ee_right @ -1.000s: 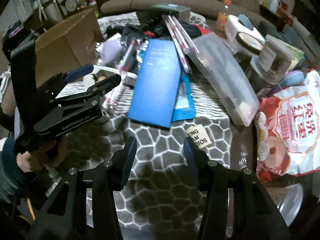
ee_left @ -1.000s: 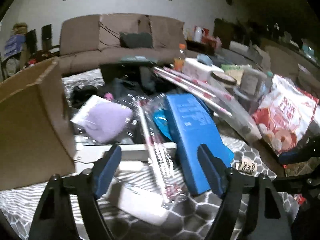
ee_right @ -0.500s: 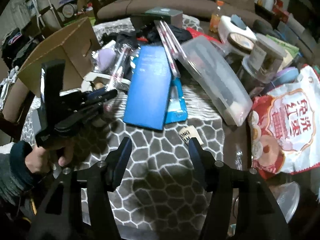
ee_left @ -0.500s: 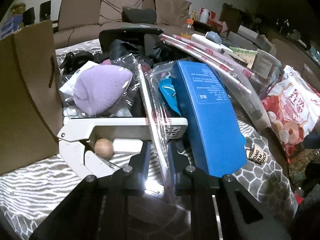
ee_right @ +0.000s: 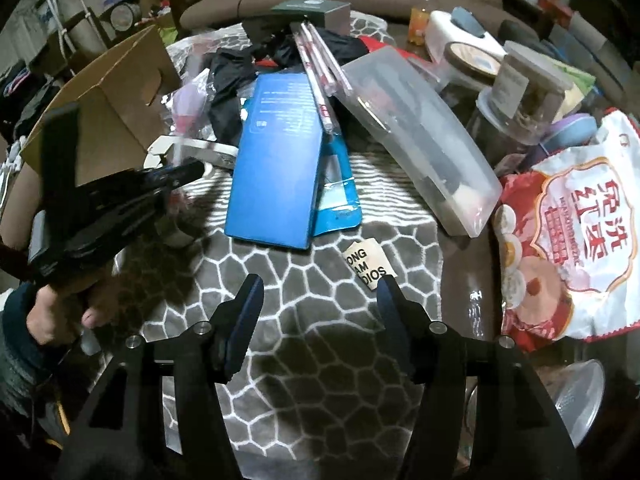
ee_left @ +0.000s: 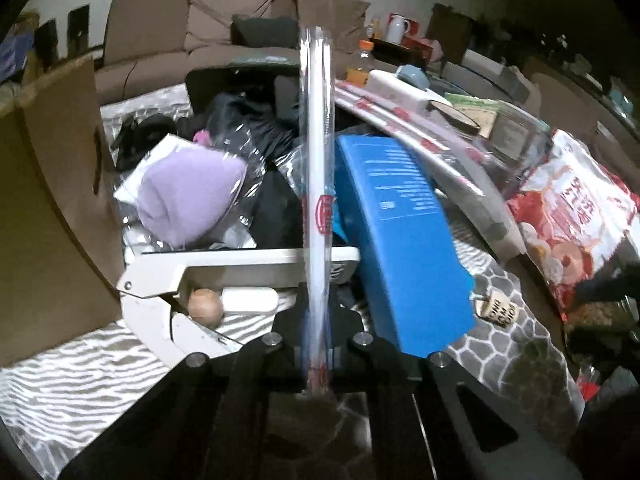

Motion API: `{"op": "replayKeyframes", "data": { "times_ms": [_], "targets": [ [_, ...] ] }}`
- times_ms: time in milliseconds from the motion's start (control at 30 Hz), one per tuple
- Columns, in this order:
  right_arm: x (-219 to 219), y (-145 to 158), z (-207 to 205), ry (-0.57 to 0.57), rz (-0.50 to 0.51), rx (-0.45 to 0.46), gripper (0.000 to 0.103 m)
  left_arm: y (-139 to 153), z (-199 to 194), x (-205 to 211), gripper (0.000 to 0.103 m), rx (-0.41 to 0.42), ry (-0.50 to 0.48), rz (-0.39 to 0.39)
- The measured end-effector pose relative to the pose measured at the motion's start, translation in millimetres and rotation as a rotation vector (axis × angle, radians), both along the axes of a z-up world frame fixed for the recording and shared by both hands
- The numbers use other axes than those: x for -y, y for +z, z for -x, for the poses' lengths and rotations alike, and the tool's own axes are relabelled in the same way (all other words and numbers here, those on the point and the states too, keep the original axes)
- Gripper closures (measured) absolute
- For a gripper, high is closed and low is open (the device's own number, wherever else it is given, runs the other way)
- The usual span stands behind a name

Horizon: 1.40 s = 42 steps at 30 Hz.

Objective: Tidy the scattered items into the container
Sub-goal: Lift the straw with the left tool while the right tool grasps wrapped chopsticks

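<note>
Since the earlier frame the left gripper has pinched shut on a clear-wrapped stick and tipped it up, so it now stands as a vertical bar through the centre of the left view; before, it lay slanted among the clutter. The right gripper has barely moved and hangs wide apart over the blanket, gripping nothing.

The left view shows the white tongs at centre left: its arms are spread at the near end with a small brown ball between them, touching or not I cannot tell. The right view shows only a bit of the tongs behind the left gripper, but reveals the open box at upper left, a clear tub and a snack bag on the right.

A blue carton lies right of the stick. A brown sofa fills the back of the dim room.
</note>
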State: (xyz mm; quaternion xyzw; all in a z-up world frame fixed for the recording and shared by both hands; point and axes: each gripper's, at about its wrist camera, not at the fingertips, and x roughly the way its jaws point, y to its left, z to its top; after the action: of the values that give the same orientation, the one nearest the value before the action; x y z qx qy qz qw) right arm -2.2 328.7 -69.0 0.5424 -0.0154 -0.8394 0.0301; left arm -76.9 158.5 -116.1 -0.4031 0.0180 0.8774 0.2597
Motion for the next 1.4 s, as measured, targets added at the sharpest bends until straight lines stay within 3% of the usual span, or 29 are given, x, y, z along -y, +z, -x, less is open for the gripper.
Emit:
{"op": "replayKeyframes", "data": {
  "times_ms": [200, 433, 533, 833, 1133, 1400],
  "targets": [
    [-13.9, 4.8, 3.2, -0.034, 0.033, -0.016, 0.047, 28.4, -33.3, 20.8, 0.098, 0.002, -0.015, 0.048],
    [-48.2, 21.3, 8.1, -0.156, 0.054, -0.107, 0.048, 73.5, -40.5, 74.1, 0.098, -0.051, 0.101, 0.080],
    [-62.3, 30.9, 16.7, -0.210, 0.060, -0.157, 0.055, 84.8, -36.4, 83.1, 0.098, -0.041, 0.122, 0.046],
    [-52.6, 54.9, 90.4, -0.151, 0.025, -0.283, 0.070, 90.8, -36.0, 94.9, 0.098, -0.072, 0.171, 0.119],
    [-12.9, 24.1, 182.5, 0.035, -0.061, -0.165, 0.070, 80.5, -28.7, 102.5, 0.098, -0.067, 0.187, 0.163],
    [-6.9, 5.4, 202.9, 0.074, -0.021, -0.138, 0.070, 76.2, -27.3, 104.4, 0.097, -0.064, 0.165, 0.176]
  ]
}}
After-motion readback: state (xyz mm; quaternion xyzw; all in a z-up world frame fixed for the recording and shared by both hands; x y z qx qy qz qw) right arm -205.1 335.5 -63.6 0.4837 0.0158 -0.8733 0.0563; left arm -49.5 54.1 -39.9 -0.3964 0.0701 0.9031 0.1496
